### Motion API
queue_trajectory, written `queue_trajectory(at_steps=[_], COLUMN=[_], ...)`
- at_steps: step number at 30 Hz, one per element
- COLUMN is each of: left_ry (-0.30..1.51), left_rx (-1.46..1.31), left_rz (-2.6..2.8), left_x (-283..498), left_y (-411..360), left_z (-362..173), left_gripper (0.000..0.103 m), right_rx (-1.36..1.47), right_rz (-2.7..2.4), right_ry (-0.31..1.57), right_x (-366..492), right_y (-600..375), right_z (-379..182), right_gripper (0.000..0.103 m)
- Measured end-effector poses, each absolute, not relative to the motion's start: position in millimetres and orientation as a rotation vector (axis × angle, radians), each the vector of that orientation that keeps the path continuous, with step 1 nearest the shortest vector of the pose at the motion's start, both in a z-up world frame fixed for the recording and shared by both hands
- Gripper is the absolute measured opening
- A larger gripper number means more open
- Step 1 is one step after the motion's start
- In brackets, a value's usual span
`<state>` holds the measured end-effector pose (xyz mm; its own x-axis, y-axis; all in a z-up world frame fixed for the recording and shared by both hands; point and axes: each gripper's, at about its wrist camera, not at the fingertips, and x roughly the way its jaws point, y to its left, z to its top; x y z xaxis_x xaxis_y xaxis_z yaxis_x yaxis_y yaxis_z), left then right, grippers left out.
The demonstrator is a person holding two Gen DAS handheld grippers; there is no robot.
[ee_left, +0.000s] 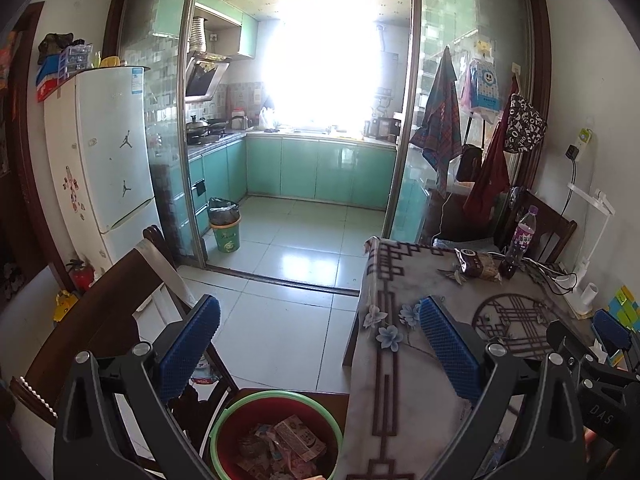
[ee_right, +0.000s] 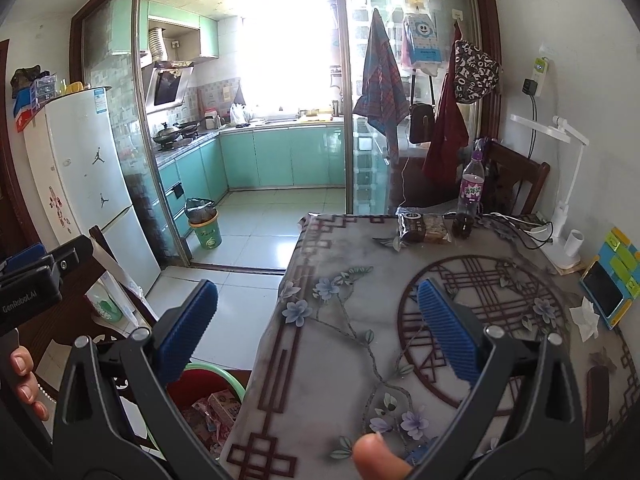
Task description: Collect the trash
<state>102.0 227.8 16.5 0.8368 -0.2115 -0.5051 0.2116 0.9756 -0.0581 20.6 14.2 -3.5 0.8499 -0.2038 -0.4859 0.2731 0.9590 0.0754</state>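
Left wrist view: left claw [ee_left: 320, 344] spread wide, empty, hung above the red plastic bin with a green rim [ee_left: 276, 436] beside the desk with the grey floral cloth [ee_left: 404, 360]; cartons and wrappers already inside. Right claw [ee_left: 612, 336] glimpsed at the far right edge.

Right wrist view: right claw [ee_right: 318, 330] likewise parted, nothing held, poised over the desk edge. Crumpled white tissue [ee_right: 585, 317] lay near the right edge, just beside the blue-and-green phone stand [ee_right: 612, 280]. Dark plastic snack packet [ee_right: 424, 227] sat at the far side, next to the purple-labelled clear bottle [ee_right: 472, 192].

Likely risks: nudging the phone stand while pinching the tissue, toppling the bottle when reaching for the packet, or light tissue slipping out short of the bin.
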Motion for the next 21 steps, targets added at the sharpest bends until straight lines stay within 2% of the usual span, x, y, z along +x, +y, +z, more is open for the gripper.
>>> queue_trajectory(at_steps=[21], left_ry=[0.558], left_rx=[0.020], left_rz=[-0.198], left_x=[105.5], left_y=[233.6], left_z=[7.6], left_gripper=[0.096], right_rx=[0.129], right_rz=[-0.247], right_ry=[0.519], right_x=[24.0], right_y=[19.2], right_z=[-7.0], right_gripper=[0.099])
